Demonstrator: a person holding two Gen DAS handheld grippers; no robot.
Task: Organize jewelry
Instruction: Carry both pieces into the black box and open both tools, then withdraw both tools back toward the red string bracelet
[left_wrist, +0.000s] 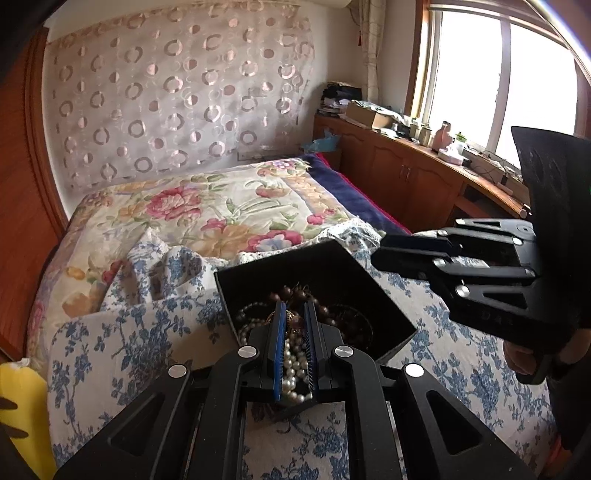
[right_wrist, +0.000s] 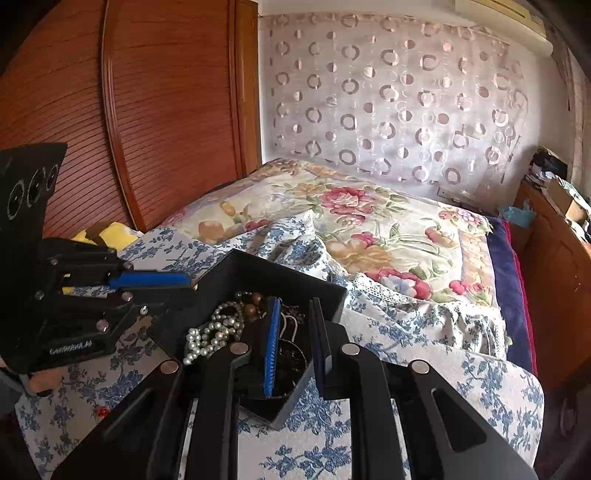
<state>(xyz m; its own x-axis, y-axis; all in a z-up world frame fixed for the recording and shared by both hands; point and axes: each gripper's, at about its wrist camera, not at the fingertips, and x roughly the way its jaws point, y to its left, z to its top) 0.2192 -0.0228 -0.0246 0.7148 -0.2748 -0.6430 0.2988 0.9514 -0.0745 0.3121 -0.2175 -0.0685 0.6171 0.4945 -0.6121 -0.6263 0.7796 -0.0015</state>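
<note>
We see a black box (left_wrist: 369, 291) of tangled jewelry resting on the bed (left_wrist: 461, 362). Our left tool (left_wrist: 294, 350) hangs over its near side, fingers narrowly parted around the pearl necklace (left_wrist: 293, 363); whether it grips, we cannot tell. Our right tool (right_wrist: 293, 345) stands released over the box's right part.

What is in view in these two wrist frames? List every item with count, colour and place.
jewelry box: one, black, open, on the blue-floral cloth
pearl necklace: one, white, in the box
brown bead string: one, dark brown, in the box
blue-floral cloth: one, white and blue, over the bed
floral quilt: one, cream with pink flowers, behind the box
left gripper: jaws slightly apart over the pearls
right gripper: jaws apart over the box
</note>
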